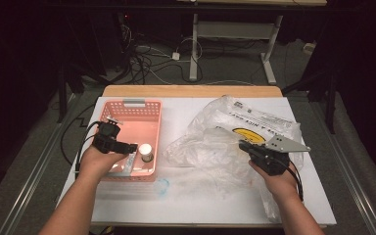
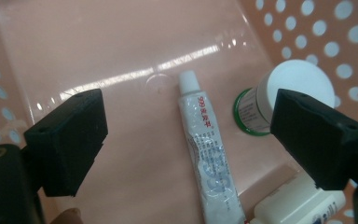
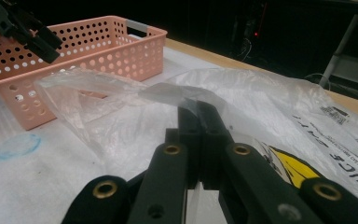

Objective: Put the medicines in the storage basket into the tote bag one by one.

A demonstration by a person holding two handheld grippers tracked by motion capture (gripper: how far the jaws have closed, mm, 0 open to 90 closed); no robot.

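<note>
Two grippers: one works over the basket, one holds the bag.
Left gripper (image 2: pixel 186 140): jaws spread wide, nothing between them touched; it hangs over the open top of the basket, pointing down into it.
Tube (image 2: pixel 207 154): lies flat on the basket floor, directly under the gap between the left jaws and slightly nearer the right-hand one, white cap pointing away. Judged light, soft-walled and a little slick; best taken across the firmer shoulder just behind the cap, not the flat crimped end.
White bottle (image 2: pixel 303 205): low corner of the left gripper view, under and just beyond the right-hand jaw; only part shows. Probably light, rigid plastic.
Jar (image 2: pixel 279 100): white lid, green-edged label, behind the right-hand jaw tip, beside the tube's cap end. Judged rigid, smooth and round, so apt to roll; grip across the body.
Basket (image 1: pixel 152 113): pink, perforated walls; stiff and light, and likely to slide if nudged.
Right gripper (image 3: pixel 198 121): jaws pressed together, pinching a fold of the bag just ahead of the tips.
Plastic bag (image 1: pixel 269 120): clear, crumpled film with printing, spread on the table around and beyond the right jaws. Thin, limp, slippery; hold a doubled fold.
Table (image 1: pixel 142 200): white-covered, under everything.
</note>
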